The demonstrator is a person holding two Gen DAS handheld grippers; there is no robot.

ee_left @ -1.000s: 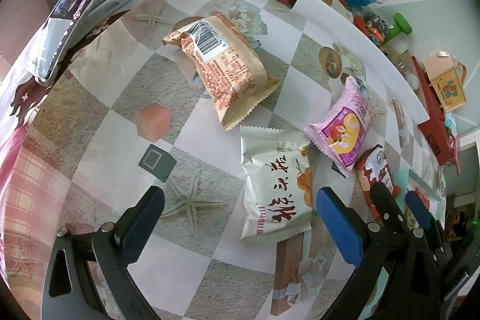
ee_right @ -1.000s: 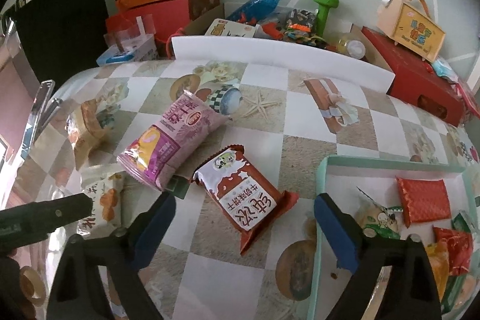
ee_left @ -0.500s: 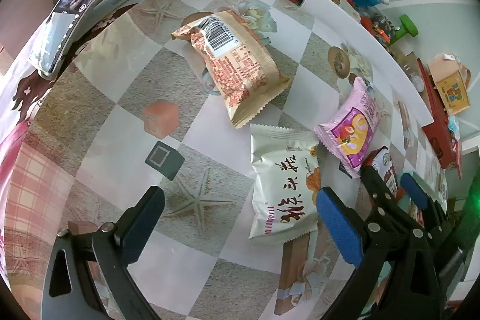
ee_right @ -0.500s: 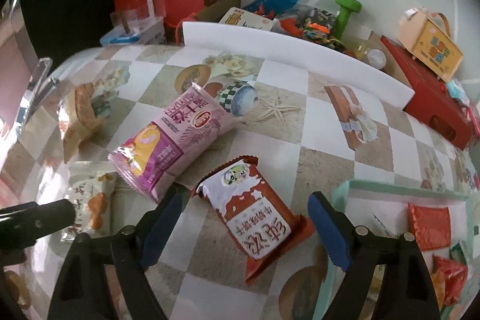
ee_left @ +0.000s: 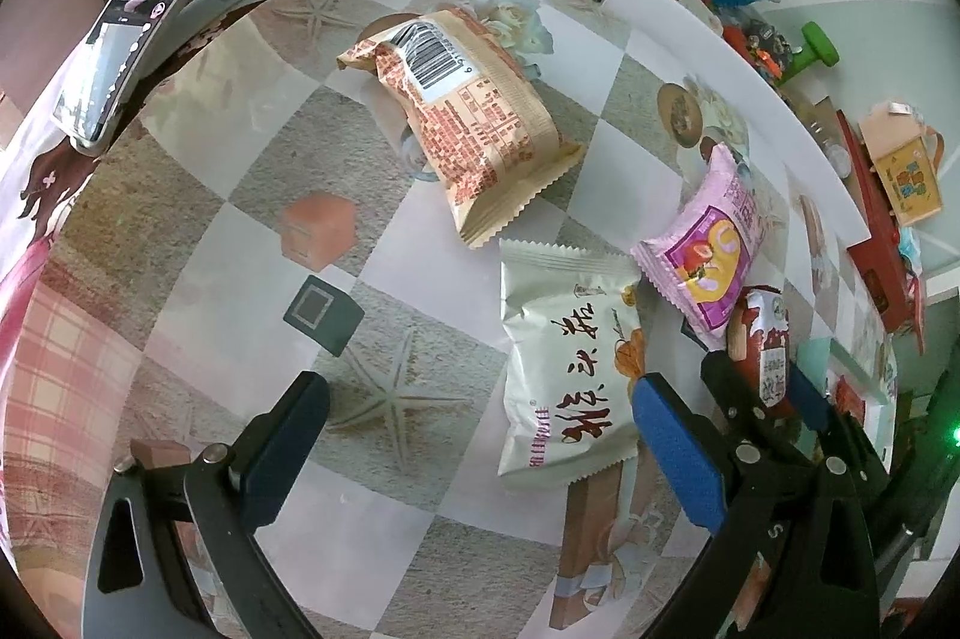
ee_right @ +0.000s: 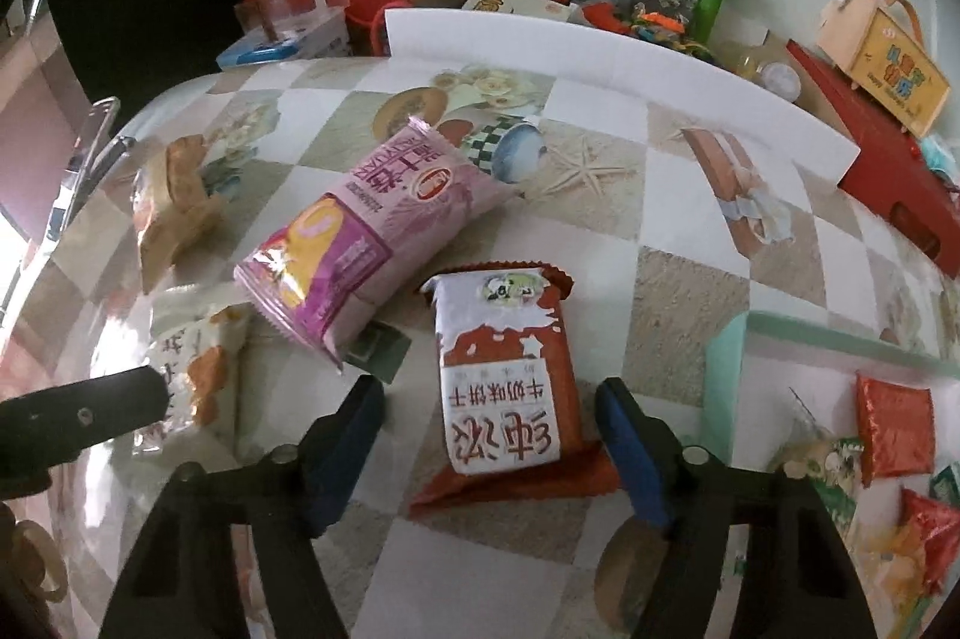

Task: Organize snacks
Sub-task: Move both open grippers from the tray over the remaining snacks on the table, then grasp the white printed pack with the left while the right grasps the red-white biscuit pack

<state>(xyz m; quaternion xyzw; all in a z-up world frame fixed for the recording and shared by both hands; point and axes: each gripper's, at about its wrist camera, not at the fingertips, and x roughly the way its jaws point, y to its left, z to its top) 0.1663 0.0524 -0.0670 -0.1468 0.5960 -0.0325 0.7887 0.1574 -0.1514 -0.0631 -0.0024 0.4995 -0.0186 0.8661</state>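
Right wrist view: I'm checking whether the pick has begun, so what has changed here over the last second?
The right gripper has closed in around the red snack packet, which now lies between its closing jaws, not yet pinched. The packet's lower end has swung to line up with the fingers. The pink packet, the white packet and the left gripper, open, stayed put.

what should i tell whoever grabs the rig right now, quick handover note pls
Right gripper: jaws closing around the red-and-white packet, which lies between them on the table; the pads are not on it yet.
Left gripper: open, holding nothing, over the table beside the white packet.
Tray, to the right of the red-and-white packet, already holds several small snacks.
Still loose on the table: the red-and-white packet, pink packet, white packet and tan packet.
Next, probably: finish the grasp, move that packet to the tray, then the other three.
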